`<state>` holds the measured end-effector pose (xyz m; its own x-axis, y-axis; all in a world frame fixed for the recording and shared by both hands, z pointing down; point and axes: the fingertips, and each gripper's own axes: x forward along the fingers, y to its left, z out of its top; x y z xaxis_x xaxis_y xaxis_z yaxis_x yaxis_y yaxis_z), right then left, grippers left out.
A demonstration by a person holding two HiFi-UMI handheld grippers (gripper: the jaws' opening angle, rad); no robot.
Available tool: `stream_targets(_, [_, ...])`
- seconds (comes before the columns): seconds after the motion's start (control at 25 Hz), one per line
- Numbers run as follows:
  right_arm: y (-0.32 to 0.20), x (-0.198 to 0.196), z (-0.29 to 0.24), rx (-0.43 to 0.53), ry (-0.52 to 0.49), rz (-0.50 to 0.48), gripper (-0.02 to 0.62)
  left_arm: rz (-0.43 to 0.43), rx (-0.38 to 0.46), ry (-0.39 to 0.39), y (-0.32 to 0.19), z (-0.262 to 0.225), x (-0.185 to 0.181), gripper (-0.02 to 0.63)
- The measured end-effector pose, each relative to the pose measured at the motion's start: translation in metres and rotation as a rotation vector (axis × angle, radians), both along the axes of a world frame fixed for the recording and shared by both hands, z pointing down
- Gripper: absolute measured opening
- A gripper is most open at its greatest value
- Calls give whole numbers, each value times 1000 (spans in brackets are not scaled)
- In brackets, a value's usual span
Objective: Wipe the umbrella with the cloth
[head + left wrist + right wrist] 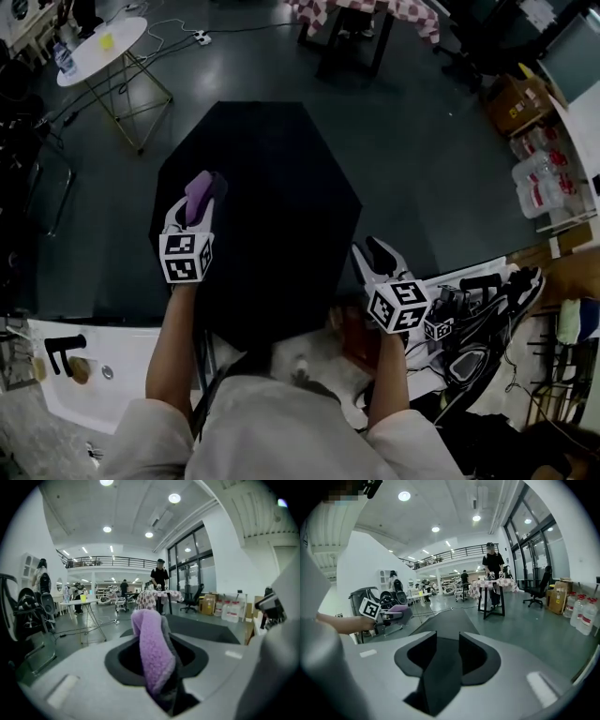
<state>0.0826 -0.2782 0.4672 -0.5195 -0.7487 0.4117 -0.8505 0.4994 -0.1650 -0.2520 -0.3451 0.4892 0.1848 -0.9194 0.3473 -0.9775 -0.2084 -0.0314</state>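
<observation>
The open black umbrella fills the middle of the head view, its canopy facing up. My left gripper hovers over the canopy's left part, shut on a purple cloth. In the left gripper view the cloth sticks up from between the jaws of that gripper, with the umbrella beyond. My right gripper is at the canopy's near right edge. Its jaws stand apart, with a fold of black umbrella fabric lying between them. The right gripper view also shows the cloth at the left.
A round white table stands at the far left, and a table with a checkered cloth at the back. Water jugs and a cardboard box line the right. Black gear lies near my right arm. A person stands by the checkered table.
</observation>
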Motion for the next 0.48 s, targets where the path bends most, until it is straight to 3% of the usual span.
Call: stream_targets(0.48, [-33, 3, 64, -116, -37, 68, 170, 47, -62, 8, -90, 69, -2, 124])
